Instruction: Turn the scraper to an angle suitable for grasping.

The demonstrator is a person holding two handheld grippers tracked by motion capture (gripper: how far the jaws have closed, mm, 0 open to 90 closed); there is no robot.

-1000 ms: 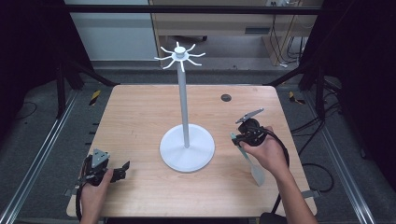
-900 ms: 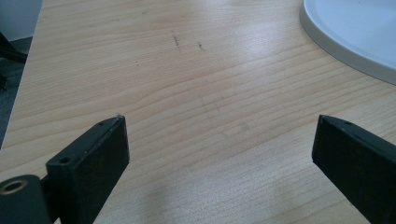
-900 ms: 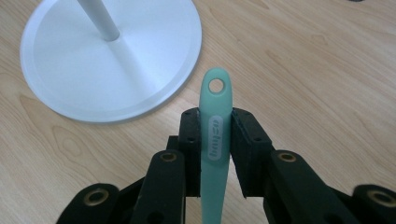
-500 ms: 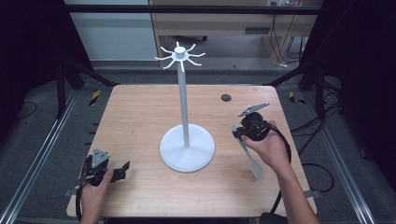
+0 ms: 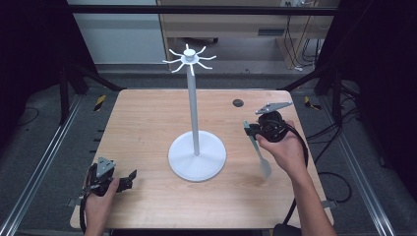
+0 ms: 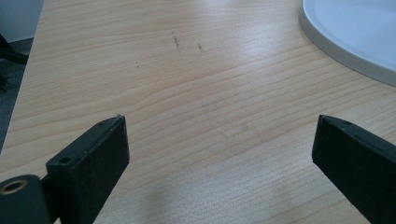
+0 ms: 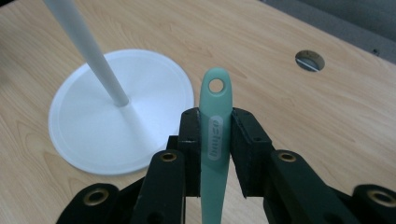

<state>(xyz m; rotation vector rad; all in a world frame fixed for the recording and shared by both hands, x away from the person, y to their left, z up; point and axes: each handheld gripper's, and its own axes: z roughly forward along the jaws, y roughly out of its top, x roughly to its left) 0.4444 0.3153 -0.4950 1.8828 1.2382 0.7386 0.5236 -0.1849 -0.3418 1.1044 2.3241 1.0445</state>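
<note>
A white stand [image 5: 196, 156] with a round base, a tall pole and several hooks at its top [image 5: 189, 58] rises from the middle of the table. To its right, my right gripper [image 5: 251, 129] is shut on the handle of a pale green spatula [image 5: 258, 150] whose blade hangs down toward the person. In the right gripper view the spatula's handle [image 7: 214, 130] sticks up between the jaws, its hanging hole at the tip, with the stand's base [image 7: 122, 110] beyond on the left. My left gripper [image 5: 129, 178] rests low at the table's front left, open, nothing between its fingers [image 6: 91, 158].
The wooden table [image 5: 147, 123] has a small round hole [image 5: 238, 103] at its back right, also visible in the right gripper view as a hole [image 7: 310, 60]. The stand's base edge [image 6: 355, 37] lies ahead and right of the left gripper. Black frame rails flank the table.
My right gripper has lifted and swung the spatula away from the person and toward the stand, the handle tip now raised. The left gripper has stayed put.
</note>
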